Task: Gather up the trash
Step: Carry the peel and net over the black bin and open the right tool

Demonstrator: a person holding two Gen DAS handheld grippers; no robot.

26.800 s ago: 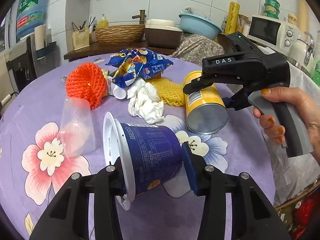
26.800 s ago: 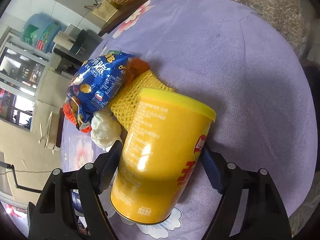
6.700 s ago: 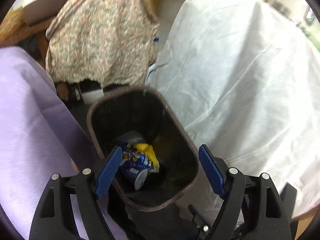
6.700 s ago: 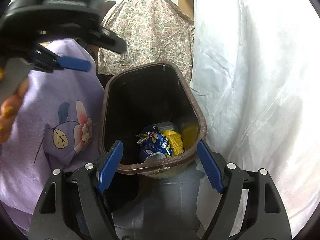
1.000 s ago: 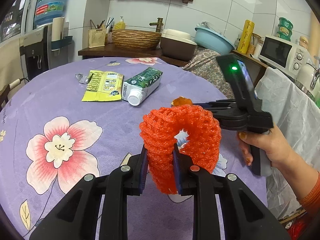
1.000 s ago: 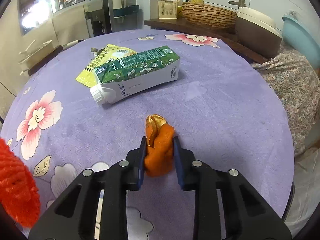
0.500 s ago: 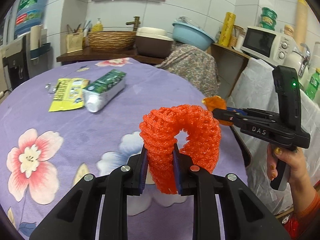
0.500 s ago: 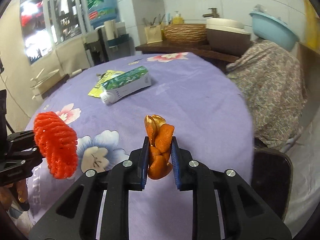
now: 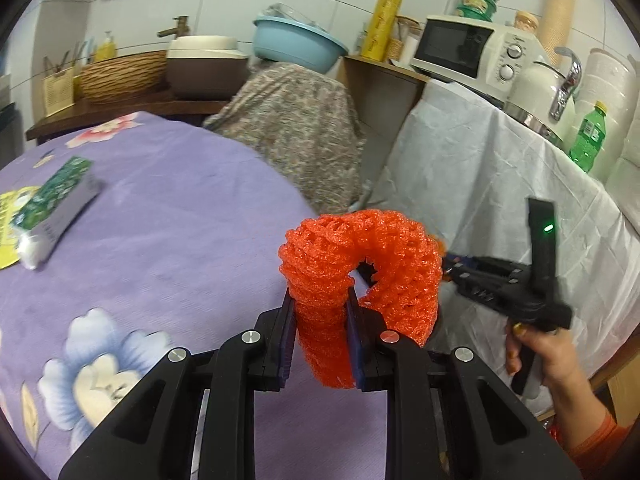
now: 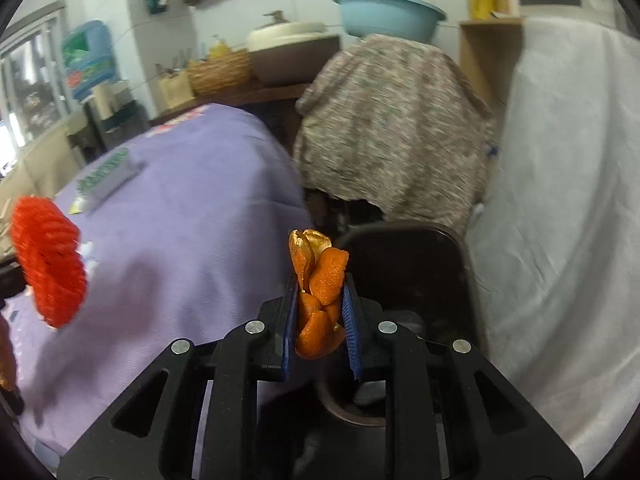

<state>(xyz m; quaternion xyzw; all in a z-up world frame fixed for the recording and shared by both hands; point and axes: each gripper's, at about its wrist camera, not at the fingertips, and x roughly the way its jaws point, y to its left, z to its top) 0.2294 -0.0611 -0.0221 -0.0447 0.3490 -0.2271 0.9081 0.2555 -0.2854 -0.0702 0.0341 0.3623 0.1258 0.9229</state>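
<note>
The left gripper (image 9: 320, 312) is clenched on one limb of an orange-red foam fruit net (image 9: 360, 268), which arches up out of the jaws above the edge of the table. The right gripper (image 10: 319, 312) is clamped tight on a wad of orange peel (image 10: 318, 292) and hangs over the near rim of a dark brown bin (image 10: 404, 236) on the floor.

The net looks feather-light and springy; it squashes under the pads and would likely bounce back on release, so a pinch across a single strand of the ring is enough. The peel appears dry, curled and brittle, light as well, and is best gripped in the thick of the bundle, as it is, so loose flakes do not slip out.

The table wears a purple cloth (image 9: 168, 216) printed with flowers, soft and not slippery. A green carton (image 9: 52, 204) and what seems to be a yellow wrapper (image 9: 10, 232), half cut off by the frame, lie on it farther away. Beyond stand a floral-draped piece of furniture (image 9: 296, 128), a white-covered counter (image 9: 496, 176) with a microwave (image 9: 476, 52), and a blue basin (image 9: 296, 40).
</note>
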